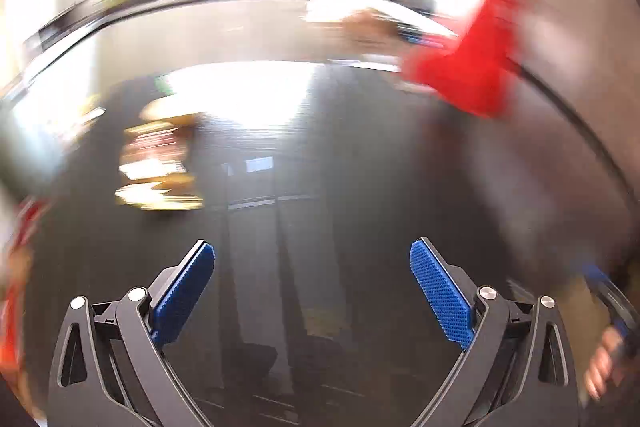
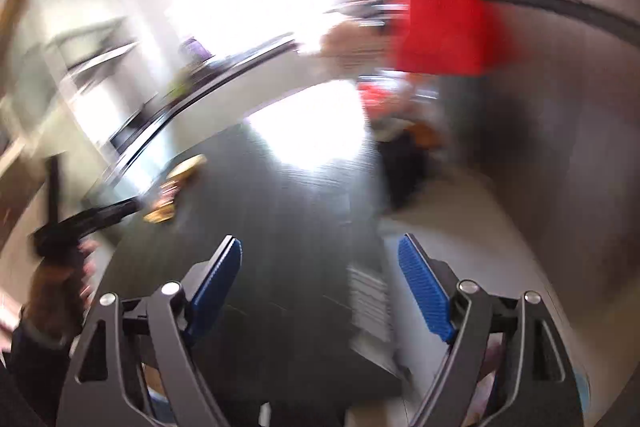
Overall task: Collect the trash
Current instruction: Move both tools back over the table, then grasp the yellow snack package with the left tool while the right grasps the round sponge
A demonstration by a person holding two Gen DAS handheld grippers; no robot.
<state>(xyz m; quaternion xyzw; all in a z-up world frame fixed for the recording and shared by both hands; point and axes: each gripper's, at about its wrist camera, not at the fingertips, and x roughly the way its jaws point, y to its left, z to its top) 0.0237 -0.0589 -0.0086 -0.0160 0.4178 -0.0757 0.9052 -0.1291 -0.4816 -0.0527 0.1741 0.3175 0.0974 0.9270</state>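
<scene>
Both views were heavily motion-blurred. The left gripper (image 1: 312, 257) had a black frame with silver pivot pins, and its pads (image 1: 442, 297) were bright blue with a fine dotted texture. The right gripper (image 2: 320, 253) was coloured alike, its blue pads (image 2: 424, 297) ridged. The table (image 1: 360, 187) beneath was dark grey-black with faint straight streaks and a white glare patch. A red object (image 1: 476, 67), its form unclear, filled the upper right. A smeared yellow-gold and white wrapper-like item (image 1: 160, 167) lay on the dark surface. The floor (image 2: 500, 227) beside the table was pale beige-grey. A black curved cable (image 2: 560, 5) crossed the grey background.
</scene>
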